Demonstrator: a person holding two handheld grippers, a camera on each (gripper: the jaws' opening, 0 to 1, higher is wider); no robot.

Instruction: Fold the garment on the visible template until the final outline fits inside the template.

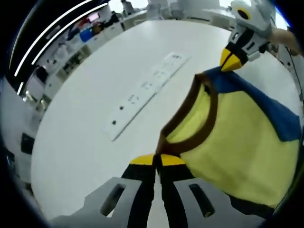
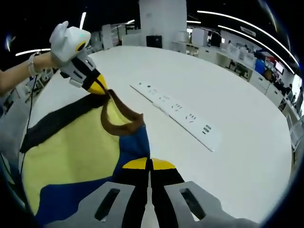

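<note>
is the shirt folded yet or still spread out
Not folded: the yellow shirt hangs stretched between the left gripper and right gripper, both shut on its collar edge.

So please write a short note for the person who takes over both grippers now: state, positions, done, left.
Left gripper: shut on the yellow and blue garment with brown collar, at the collar.
Right gripper: shut on the garment's blue edge.
Garment hangs lifted between both, over the round white table. A long white strip with sockets lies beside it.
Done: garment gripped. Left: all folding; no template seen.
</note>
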